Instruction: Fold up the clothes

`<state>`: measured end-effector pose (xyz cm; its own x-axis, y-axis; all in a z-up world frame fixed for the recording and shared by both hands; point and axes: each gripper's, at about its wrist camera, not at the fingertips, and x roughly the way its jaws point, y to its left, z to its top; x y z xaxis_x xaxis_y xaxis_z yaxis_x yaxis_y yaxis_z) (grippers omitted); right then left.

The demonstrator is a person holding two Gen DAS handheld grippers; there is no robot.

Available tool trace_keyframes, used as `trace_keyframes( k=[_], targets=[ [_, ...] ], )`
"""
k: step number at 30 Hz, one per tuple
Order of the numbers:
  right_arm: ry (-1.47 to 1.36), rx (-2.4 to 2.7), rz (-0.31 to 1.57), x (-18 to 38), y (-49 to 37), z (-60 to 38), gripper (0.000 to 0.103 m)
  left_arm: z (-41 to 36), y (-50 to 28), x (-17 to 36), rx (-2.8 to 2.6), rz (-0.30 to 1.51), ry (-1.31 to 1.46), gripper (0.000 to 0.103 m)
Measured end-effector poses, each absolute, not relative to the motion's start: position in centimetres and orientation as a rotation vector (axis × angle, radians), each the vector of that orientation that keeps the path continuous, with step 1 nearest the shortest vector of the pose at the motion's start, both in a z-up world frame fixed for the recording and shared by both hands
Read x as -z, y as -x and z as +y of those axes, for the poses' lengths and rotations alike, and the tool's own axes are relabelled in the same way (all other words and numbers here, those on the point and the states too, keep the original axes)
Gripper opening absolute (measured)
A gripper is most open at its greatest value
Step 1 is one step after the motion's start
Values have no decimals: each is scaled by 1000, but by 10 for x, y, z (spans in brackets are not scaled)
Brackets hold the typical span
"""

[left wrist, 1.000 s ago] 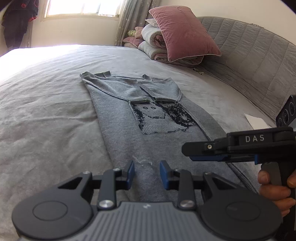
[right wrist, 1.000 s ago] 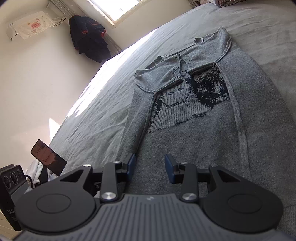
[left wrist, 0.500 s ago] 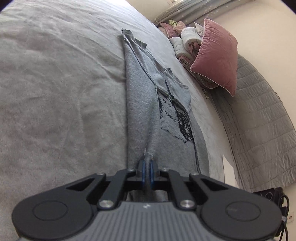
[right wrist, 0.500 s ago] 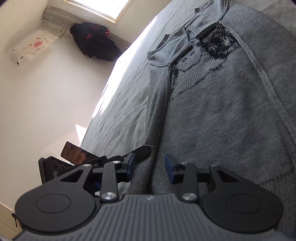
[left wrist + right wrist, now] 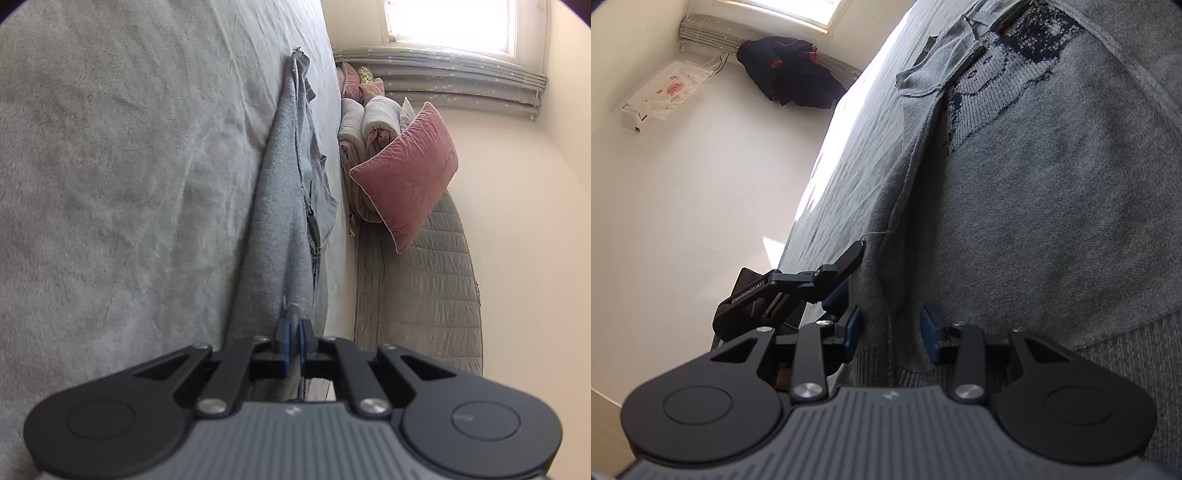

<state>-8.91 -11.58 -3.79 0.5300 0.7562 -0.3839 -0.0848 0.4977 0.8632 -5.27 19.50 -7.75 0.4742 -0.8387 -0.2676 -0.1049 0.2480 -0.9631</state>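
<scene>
A grey knit sweater (image 5: 284, 221) with a dark face pattern lies flat on the bed, its sleeves folded across the chest. My left gripper (image 5: 294, 325), rolled onto its side, is shut on the sweater's bottom left corner. The right wrist view shows that left gripper (image 5: 855, 266) pinching the sweater's (image 5: 1034, 184) side edge. My right gripper (image 5: 891, 325) hovers low over the ribbed hem just right of it. It is open, its blue pads (image 5: 854, 325) standing apart above the fabric.
The grey bed cover (image 5: 110, 184) spreads wide to the left of the sweater. A pink pillow (image 5: 406, 170) and rolled quilts (image 5: 369, 118) lean on the padded headboard (image 5: 417, 288). A dark jacket (image 5: 786, 74) hangs by the window, beside a wall unit (image 5: 661, 96).
My left gripper has come down, shut on the sweater's corner and rolled onto its side. The right gripper has sunk closer to the hem, still open.
</scene>
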Motion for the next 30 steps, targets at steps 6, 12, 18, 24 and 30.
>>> trace_keyframes(
  k=[6,12,18,24,30],
  targets=[
    [-885,-651,871,28,91,-116,14,188,53,73,602,984,1150,5],
    [-826,-624,832,1,99,-137,12,187,51,60,608,956,1070,6],
    [-568,-499,824,-15,104,-112,17,188,50,49,622,928,999,6],
    [-515,-476,859,-1,111,-127,23,180,52,45,651,932,889,8],
    [-380,-456,878,0,120,-117,43,161,53,39,709,961,760,12]
  ],
)
